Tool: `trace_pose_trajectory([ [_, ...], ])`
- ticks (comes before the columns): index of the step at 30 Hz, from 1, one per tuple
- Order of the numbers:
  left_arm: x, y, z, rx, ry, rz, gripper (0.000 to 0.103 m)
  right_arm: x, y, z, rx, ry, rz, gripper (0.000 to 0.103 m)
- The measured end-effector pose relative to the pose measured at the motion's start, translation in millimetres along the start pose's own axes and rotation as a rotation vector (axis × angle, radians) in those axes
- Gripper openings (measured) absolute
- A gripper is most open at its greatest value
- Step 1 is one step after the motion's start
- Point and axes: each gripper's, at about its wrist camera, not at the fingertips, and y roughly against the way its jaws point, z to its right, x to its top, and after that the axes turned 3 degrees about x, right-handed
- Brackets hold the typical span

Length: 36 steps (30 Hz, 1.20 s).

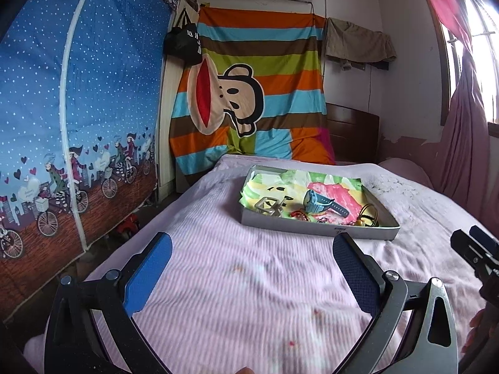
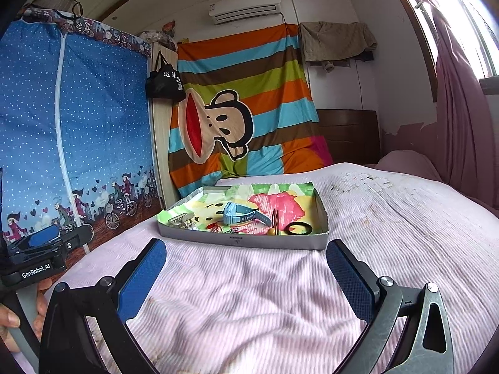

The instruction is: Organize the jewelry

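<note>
Jewelry sits loose in a shallow tray (image 2: 243,243) lined with a bright printed cloth (image 2: 274,202), the tray resting on a bed covered by a pink striped sheet (image 2: 249,296). Inside: a blue watch (image 2: 241,215) lying near the middle; a metal clasp-like piece (image 2: 181,219) toward the left end; a black ring (image 2: 299,228) at the near right corner, with a small yellow bead (image 2: 272,232) just beside it; thin red bits (image 2: 215,227) along the near wall, too small to identify. From the left wrist view the same watch (image 1: 324,202) and metal piece (image 1: 269,207) show, plus gold-coloured hoops (image 1: 368,212) at the right end. Both tools hang short of the tray, over bare sheet. Left gripper (image 1: 252,275): jaws spread wide, nothing between them. Right gripper (image 2: 246,277): jaws likewise spread wide and empty. A hand (image 2: 9,314) grips the left tool's handle at the edge of the right wrist view. Judged as an approach stage; no piece lifted yet. Risks: the bed is soft, so pressing down on the tray may tip it and slide the pieces together. Small items lie close in the near right corner; wide jaws may catch two at once. The loose cloth may bunch and get pinched along with a thin piece.
</note>
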Motion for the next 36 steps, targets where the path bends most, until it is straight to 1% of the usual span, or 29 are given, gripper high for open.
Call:
trace_pose_trajectory([
  [3,-8,8,-2,0.006,-0.019,0.013,0.101,-8,6,-4,0.000,-0.005,-0.004,0.103],
  [7,-15,16,-8,0.001,-0.011,0.016,0.101,-23,12,-9,-0.016,0.004,-0.003,0.103],
  [9,-21,21,-10,0.024,-0.020,0.025,0.101,-27,13,-11,-0.019,-0.001,0.000,0.103],
  [12,-28,27,-14,0.035,-0.032,0.042,0.101,-34,11,-14,-0.030,-0.003,0.003,0.103],
  [17,-38,29,-23,0.032,0.001,0.035,0.101,-41,10,-24,-0.035,0.040,-0.002,0.103],
  [23,-46,27,-27,0.023,0.008,0.025,0.101,-45,8,-29,-0.037,0.058,-0.013,0.103],
  [36,-52,28,-24,0.030,-0.013,0.030,0.101,-47,8,-25,-0.042,0.036,-0.023,0.103],
])
